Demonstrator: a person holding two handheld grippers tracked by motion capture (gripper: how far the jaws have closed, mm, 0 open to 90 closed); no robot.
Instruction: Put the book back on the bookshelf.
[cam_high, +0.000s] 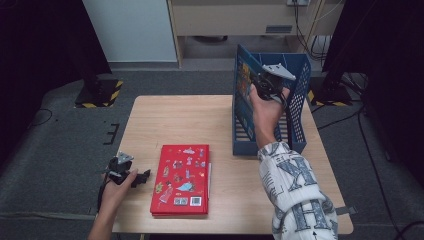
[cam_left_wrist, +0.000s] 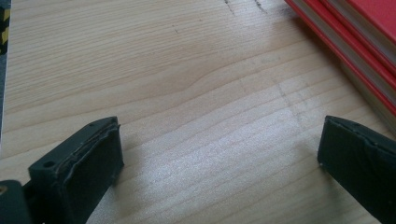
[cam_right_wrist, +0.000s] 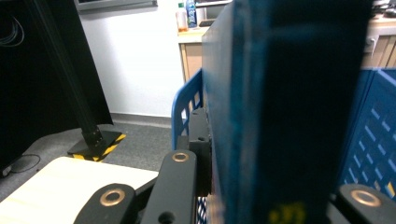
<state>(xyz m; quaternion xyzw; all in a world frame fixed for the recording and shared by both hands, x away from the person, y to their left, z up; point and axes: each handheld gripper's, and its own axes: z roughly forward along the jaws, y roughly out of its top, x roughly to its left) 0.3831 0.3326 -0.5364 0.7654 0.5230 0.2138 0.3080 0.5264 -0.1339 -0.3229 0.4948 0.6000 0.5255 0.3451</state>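
Observation:
A blue book stands upright at the left inner wall of a blue slotted file holder at the table's far right. My right gripper is shut on that blue book; in the right gripper view, its spine fills the space between the jaws of the right gripper. A red book with stickers on its cover lies flat near the front of the table. To its left, my left gripper rests low over the wood. In its own view, the left gripper is open with bare wood between the jaws and the red book at the right.
The wooden table has free room in its middle and back left. A black stand with a yellow-striped base is on the floor beyond the left corner. Cables and another dark stand lie behind the file holder.

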